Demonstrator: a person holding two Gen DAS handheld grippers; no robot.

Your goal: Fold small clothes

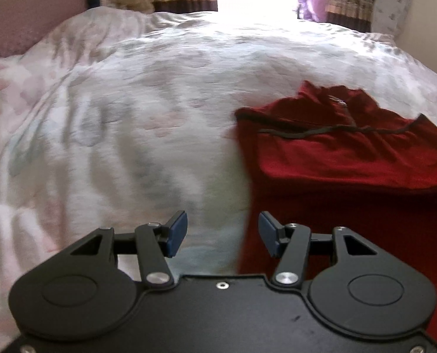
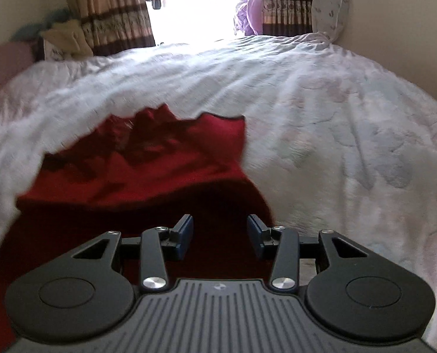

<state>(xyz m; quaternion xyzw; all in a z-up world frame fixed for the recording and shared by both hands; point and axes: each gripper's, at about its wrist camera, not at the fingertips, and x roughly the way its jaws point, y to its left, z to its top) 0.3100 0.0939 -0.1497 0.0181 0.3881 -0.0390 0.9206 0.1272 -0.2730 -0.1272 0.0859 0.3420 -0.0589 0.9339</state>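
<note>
Loosely rumpled red garment (image 1: 351, 158), quilted bedspread (image 1: 130, 103)

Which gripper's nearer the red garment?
Right. The right gripper hangs open directly over the red garment; the left gripper, also open, sits at the garment's left edge, mostly above the bedspread.

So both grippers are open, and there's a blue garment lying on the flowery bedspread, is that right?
Not quite: the garment is red, not blue, as the left wrist view shows plainly. The rest holds: the left gripper and right gripper are both open, and it lies on the flowery bedspread.
</note>
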